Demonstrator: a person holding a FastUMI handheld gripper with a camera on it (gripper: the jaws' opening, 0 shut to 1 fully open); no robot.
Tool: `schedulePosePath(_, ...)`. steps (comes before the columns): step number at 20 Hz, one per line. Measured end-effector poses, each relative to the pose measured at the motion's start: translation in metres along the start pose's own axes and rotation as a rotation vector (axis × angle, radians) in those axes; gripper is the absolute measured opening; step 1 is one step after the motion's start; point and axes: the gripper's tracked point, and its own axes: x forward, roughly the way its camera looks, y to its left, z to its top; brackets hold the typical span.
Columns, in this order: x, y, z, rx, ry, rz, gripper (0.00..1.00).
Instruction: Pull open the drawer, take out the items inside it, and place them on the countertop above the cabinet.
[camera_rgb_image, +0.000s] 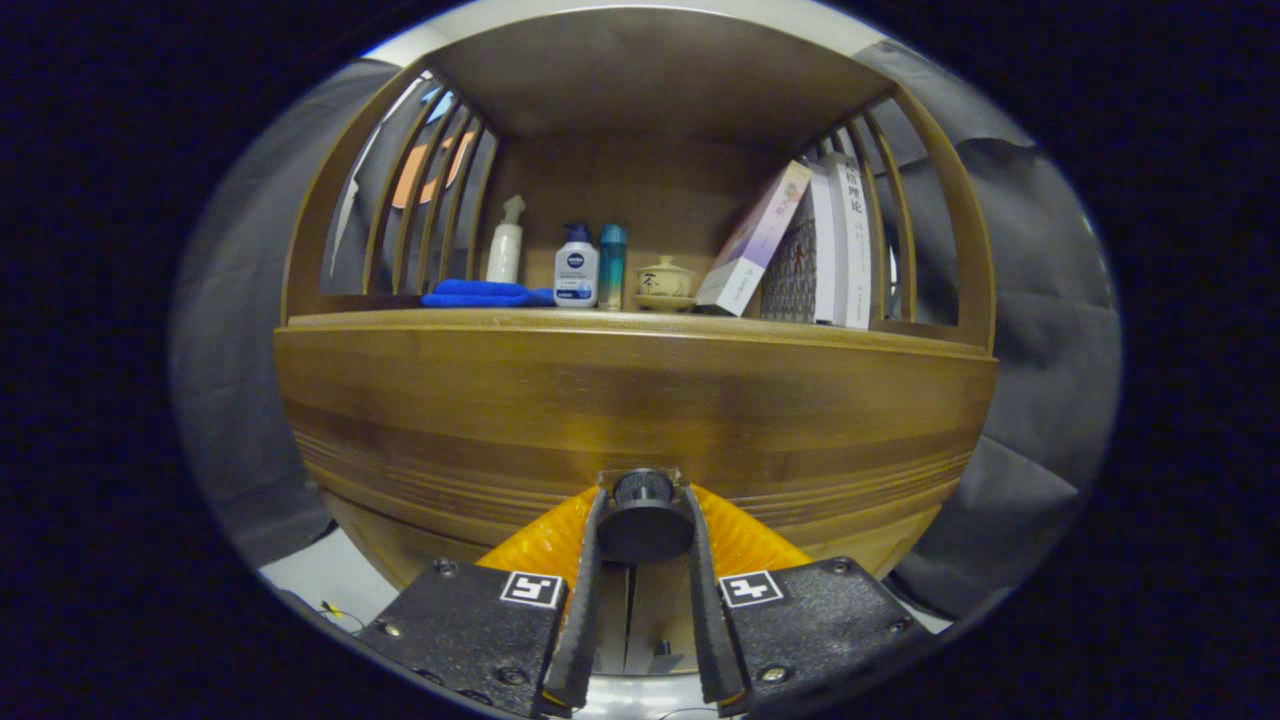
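The gripper (644, 505) has its two fingers closed around the dark round drawer knob (643, 520), one finger pressing each side of it, so the hold looks firm and centred. The knob sits on the wooden drawer front (620, 420), which spreads wide from the fingers toward 12 o'clock and appears flush with the cabinet, so the drawer seems not yet pulled out; its contents are hidden.

Above the drawer front, at 12 o'clock from the fingers, runs the countertop (900, 340), where the items are meant to end up. It already carries a folded blue cloth (480, 293) at about 11 o'clock, a white spray bottle (506, 242) behind it, a white and blue bottle (577, 268) with a slim teal bottle (612, 265) just beside it, a small lidded cup (665, 280) near 12 o'clock, and leaning books (810, 245) at about 1 o'clock.

To do this step well, the pull should probably go straight back along the drawer's travel, level and steady, without twisting, so the knob does not slip from the fingers and the drawer does not bind. Pulling far enough to expose the whole interior would ease the later picks.
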Motion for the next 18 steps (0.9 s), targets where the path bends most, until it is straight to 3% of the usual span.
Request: schedulePosePath(18, -0.072, 0.001, -0.016, 0.026, 0.028, 0.047, 0.39)
